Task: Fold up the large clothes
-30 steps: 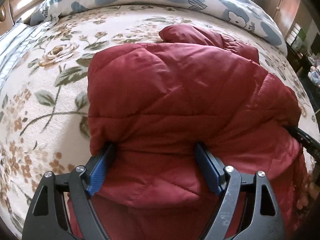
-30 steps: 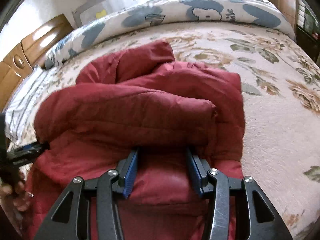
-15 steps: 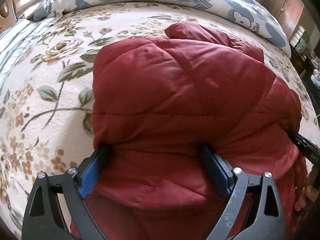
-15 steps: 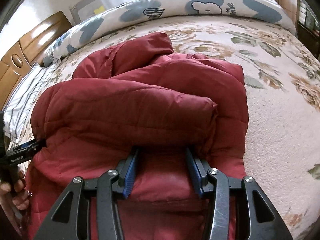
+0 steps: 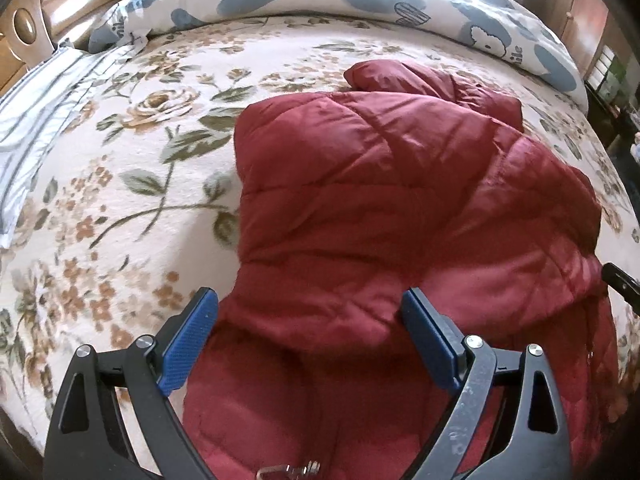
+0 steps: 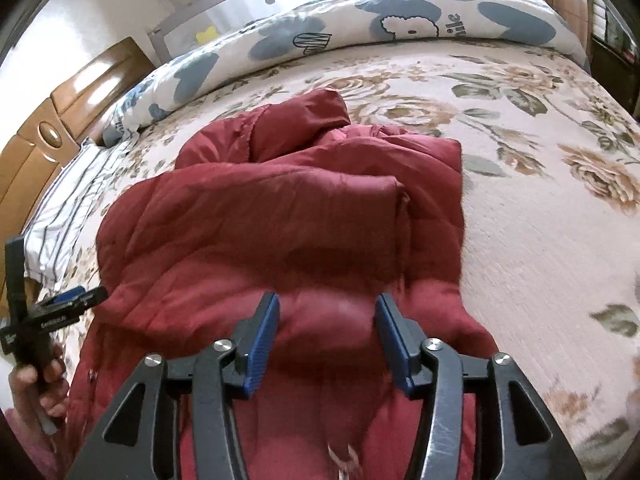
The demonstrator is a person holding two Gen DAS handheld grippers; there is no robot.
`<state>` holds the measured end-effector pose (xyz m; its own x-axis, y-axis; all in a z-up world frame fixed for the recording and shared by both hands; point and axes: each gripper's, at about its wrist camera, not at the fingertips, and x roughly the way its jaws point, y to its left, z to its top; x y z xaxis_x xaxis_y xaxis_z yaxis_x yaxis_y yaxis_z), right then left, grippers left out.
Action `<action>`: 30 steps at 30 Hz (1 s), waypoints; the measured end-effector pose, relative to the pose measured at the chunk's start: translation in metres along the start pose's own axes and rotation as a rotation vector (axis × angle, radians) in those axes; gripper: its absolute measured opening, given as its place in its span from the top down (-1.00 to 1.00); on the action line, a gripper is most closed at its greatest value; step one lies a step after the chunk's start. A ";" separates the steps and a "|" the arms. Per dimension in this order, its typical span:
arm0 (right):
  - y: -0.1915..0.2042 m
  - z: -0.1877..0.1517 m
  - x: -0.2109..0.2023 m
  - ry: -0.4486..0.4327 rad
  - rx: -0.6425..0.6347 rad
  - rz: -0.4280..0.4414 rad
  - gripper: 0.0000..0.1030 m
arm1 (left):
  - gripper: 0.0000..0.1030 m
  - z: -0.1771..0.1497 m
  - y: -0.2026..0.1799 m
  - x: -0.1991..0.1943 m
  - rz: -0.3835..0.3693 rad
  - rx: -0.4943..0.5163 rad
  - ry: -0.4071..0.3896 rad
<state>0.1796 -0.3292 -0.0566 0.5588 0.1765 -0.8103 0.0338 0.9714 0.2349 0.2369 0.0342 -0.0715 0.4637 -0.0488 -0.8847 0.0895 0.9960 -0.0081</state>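
The left tongs (image 5: 308, 332) are sitting spread wide, blue pads clear of the red jacket (image 5: 400, 208), which is lying folded on the flowery bedspread (image 5: 120, 200) right in front of and between them. Their jaws have just been opening. The jacket's near end is running under the tongs and getting cut off at the bottom edge. The right tongs (image 6: 326, 334) have just been opening too, with a puffy fold bulging between the pads; can't tell if they're touching it. A hand (image 6: 38, 396) is peeking in, half cut off, left of them.
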 end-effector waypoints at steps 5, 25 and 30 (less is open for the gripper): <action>0.001 -0.022 -0.022 0.018 -0.015 0.019 -0.15 | -0.83 -0.020 0.002 -0.013 0.002 0.019 0.017; 0.007 -0.102 -0.078 0.104 -0.026 0.071 -0.33 | -0.82 -0.102 0.038 -0.058 -0.023 -0.014 0.055; 0.006 -0.117 -0.093 0.102 -0.030 0.067 -0.38 | -0.82 -0.124 0.051 -0.068 -0.024 -0.034 0.060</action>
<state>0.0313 -0.3208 -0.0424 0.4716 0.2549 -0.8442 -0.0261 0.9609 0.2755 0.1004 0.0980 -0.0692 0.4076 -0.0690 -0.9105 0.0692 0.9966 -0.0445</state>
